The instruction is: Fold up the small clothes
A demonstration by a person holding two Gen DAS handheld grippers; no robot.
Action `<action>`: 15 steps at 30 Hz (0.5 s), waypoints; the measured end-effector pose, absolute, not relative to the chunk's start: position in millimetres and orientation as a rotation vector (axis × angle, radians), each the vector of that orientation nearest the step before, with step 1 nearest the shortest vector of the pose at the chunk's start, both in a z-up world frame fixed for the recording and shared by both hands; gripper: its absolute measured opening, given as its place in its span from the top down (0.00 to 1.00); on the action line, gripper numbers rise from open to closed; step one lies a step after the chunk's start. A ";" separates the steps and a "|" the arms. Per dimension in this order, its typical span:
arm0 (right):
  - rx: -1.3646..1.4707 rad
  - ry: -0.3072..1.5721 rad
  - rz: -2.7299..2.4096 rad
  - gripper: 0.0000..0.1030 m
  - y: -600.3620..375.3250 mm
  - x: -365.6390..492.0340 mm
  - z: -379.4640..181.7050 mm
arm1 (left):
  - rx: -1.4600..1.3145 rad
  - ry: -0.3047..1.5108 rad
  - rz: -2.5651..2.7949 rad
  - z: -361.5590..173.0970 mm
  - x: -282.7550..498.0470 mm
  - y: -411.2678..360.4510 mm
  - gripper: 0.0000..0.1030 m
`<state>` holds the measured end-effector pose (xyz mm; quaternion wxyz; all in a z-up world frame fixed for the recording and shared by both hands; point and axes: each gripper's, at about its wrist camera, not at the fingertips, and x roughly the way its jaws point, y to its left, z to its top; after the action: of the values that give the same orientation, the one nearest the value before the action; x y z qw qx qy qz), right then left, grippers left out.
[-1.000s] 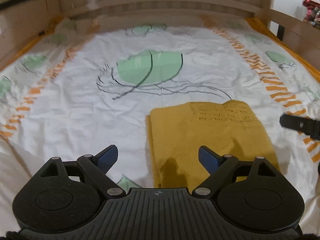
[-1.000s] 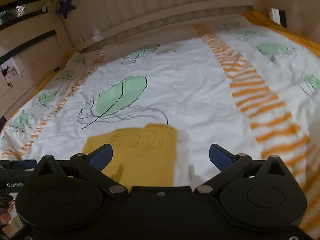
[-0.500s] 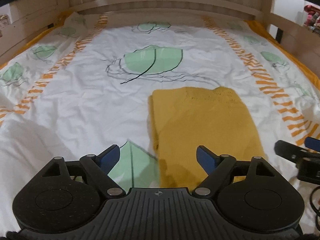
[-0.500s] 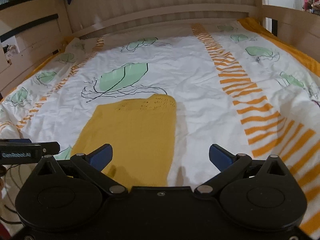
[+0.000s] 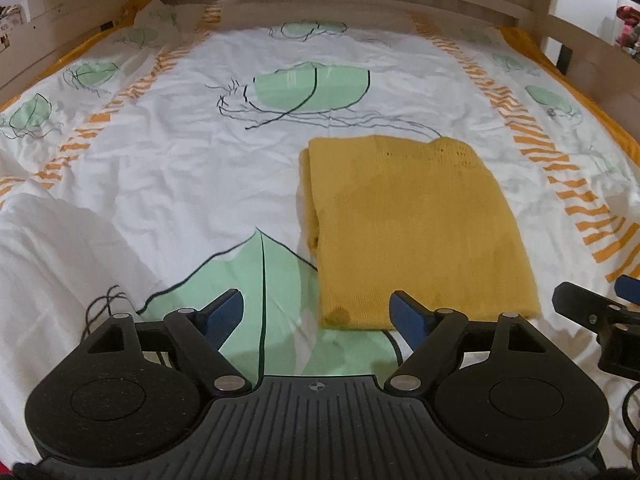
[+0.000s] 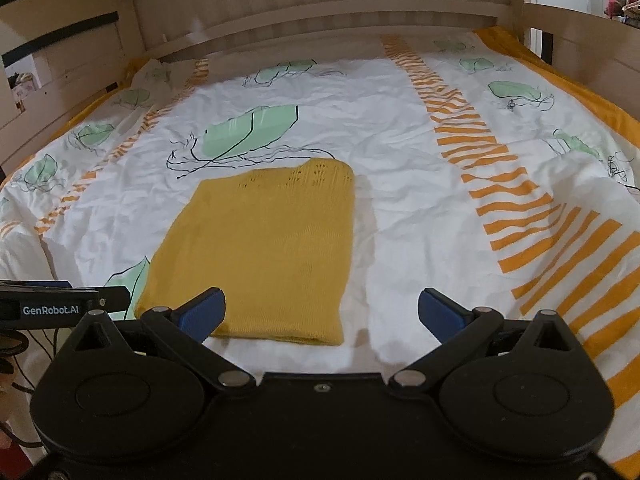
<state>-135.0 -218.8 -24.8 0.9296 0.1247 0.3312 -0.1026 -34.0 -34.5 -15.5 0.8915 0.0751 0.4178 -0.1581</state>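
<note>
A mustard-yellow knit garment [image 5: 408,220] lies folded into a flat rectangle on the bed, its openwork hem at the far end. My left gripper [image 5: 316,300] hovers open over the garment's near left corner, with nothing pressed between its blue pads. In the right wrist view the same garment [image 6: 272,248] sits ahead and to the left. My right gripper [image 6: 321,298] is open over its near right corner, and its left pad overlaps the near edge. Each gripper shows at the side of the other's view: the right gripper [image 5: 596,300] and the left gripper [image 6: 60,304].
The white bedsheet [image 5: 160,168] has green leaf prints and orange striped bands. A wooden headboard [image 6: 320,20] and side rails close in the bed. A rumpled white fold [image 5: 48,248] rises at the near left. A black cable [image 5: 100,304] trails by the left gripper.
Both grippers have drawn back from over the garment to its near edge, so more of it shows ahead. The left jaws have narrowed slightly. The garment has not moved.
</note>
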 end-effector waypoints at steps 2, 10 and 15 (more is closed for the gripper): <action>0.256 0.681 -0.209 0.01 -218.1 -135.1 -25.6 | 0.159 0.874 -0.324 -17.5 -35.2 -34.5 0.23; 0.243 0.695 -0.197 0.01 -213.4 -132.9 -28.5 | 0.142 0.923 -0.297 -23.9 -34.0 -29.3 0.23; 0.239 0.704 -0.185 0.01 -211.1 -131.0 -29.8 | 0.132 0.935 -0.301 -27.2 -32.8 -27.0 0.23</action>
<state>-131.0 -211.1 -29.8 0.9276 0.1166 0.3433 -0.0904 -32.8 -27.0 -27.2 0.8797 0.0632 0.4487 -0.1444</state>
